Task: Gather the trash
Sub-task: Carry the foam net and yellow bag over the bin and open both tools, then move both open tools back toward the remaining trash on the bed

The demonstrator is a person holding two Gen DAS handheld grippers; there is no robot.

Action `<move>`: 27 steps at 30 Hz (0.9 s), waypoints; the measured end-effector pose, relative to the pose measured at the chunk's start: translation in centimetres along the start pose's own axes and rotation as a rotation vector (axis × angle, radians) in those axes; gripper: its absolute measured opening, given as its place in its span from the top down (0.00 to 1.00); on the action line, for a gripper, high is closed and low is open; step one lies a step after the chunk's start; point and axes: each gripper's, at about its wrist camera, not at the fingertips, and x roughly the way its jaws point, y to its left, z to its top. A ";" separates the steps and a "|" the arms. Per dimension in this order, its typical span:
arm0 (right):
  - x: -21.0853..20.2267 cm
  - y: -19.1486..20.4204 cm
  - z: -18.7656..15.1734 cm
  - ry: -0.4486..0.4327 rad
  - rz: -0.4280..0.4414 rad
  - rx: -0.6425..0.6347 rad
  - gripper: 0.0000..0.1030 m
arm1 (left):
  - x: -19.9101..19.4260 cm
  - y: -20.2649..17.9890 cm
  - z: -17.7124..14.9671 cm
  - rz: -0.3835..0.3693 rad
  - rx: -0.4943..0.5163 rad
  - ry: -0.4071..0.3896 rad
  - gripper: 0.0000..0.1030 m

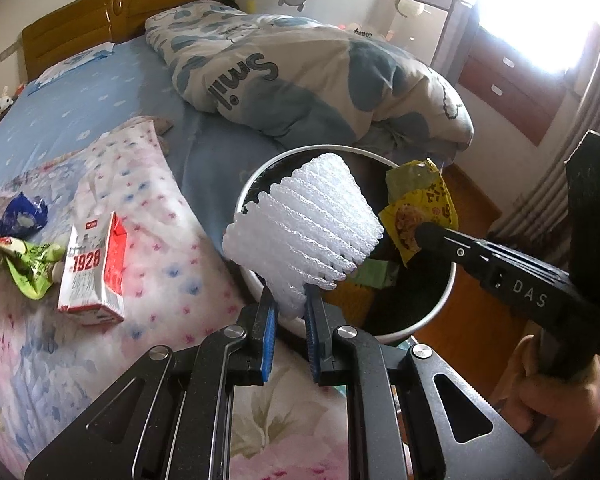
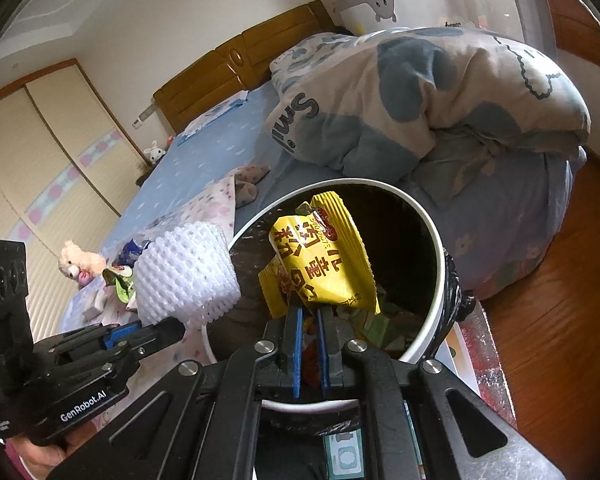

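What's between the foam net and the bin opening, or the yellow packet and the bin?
Nothing visible. The left gripper holds the foam net at the bin's near rim, and the right gripper holds the yellow packet over the open mouth. The bin has no lid on; only trash lies inside.

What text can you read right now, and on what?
"1928": red-and-white carton on the bed.
"Smil", upside down, rest hidden: duvet.
"DAS": right gripper.
"GenRobot.AI": left gripper.
Chinese characters on yellow wrapper: legible, not transcribed.
Carton's small print: unreadable.
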 end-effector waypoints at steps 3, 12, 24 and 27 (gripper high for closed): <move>0.3 -0.2 0.2 0.005 -0.003 0.001 0.92 | 0.5 0.0 0.2 0.001 -0.004 0.009 0.88; 1.2 -0.3 0.7 0.037 -0.029 0.001 0.77 | 0.9 0.5 0.4 -0.010 -0.036 0.023 0.62; -0.1 0.4 0.2 -0.005 -0.026 0.033 0.30 | -1.6 3.3 -2.2 -0.004 -0.119 0.001 0.47; -0.5 1.2 -0.2 -0.014 -0.017 0.035 0.24 | -2.8 4.7 -3.5 0.014 -0.152 -0.014 0.43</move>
